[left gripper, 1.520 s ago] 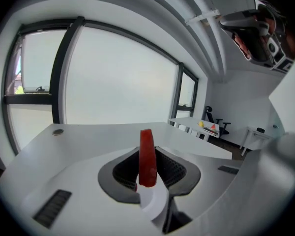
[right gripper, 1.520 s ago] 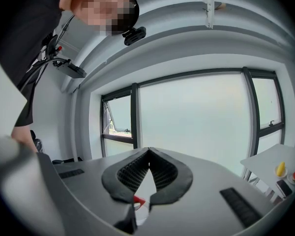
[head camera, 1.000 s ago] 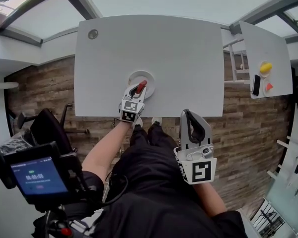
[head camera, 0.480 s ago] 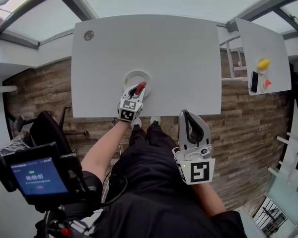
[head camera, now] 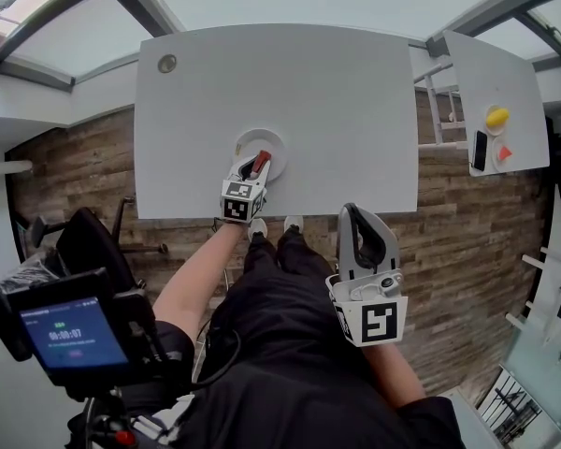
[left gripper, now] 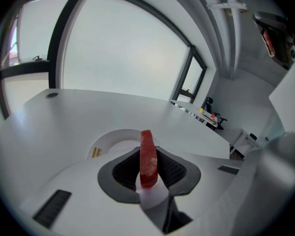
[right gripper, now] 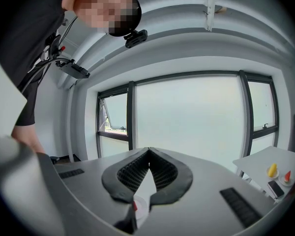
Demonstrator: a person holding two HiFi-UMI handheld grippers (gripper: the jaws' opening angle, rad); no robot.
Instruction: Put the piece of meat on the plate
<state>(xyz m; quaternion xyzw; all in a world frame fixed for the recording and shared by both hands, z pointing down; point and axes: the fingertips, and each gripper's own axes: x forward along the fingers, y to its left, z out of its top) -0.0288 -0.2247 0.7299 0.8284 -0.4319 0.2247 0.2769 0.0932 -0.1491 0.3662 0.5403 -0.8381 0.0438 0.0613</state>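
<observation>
The left gripper (head camera: 258,166) has its fingers clamped on the piece of meat (left gripper: 147,157), holding it over the white plate (left gripper: 110,140) close to the near edge of the counter (head camera: 337,101), left of middle. I judge this to be the placing step, so next it should lower the meat onto the plate and part the fingers. The meat is a thin red slab with pale marbling, stood on edge between the pads. The right gripper (head camera: 353,215), fingers together on nothing, hangs off the near edge.

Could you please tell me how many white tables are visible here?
2. The large table, centre, bears the plate; the smaller table stands at right, carrying small items. More may lie outside the view.
</observation>
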